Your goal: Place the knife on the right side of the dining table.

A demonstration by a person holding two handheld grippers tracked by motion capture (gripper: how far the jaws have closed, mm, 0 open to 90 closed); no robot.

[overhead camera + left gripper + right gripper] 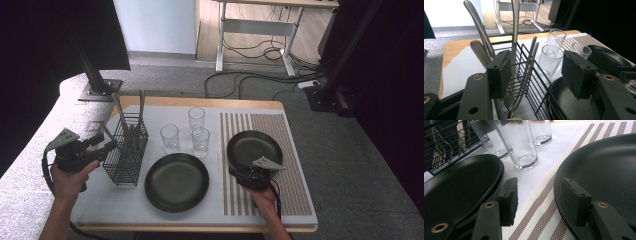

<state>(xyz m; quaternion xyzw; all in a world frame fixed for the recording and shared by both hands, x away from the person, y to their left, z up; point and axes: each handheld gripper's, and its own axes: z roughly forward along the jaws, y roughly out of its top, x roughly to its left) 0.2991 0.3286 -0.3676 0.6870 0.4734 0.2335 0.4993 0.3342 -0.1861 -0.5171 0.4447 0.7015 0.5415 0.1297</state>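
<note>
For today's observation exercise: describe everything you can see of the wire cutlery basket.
The wire cutlery basket is a black, open-topped rectangular rack of thin metal rods with a fine mesh floor. It stands upright on the white mat, left of the nearer black plate. Silver cutlery leans inside it. The left gripper is at its side, jaws open.

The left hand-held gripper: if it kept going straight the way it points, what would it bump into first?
Most likely the wire cutlery basket and the fork standing in it; the left hand-held gripper has open jaws aimed right at them. The glasses lie beyond, though depth is hard to judge.
</note>
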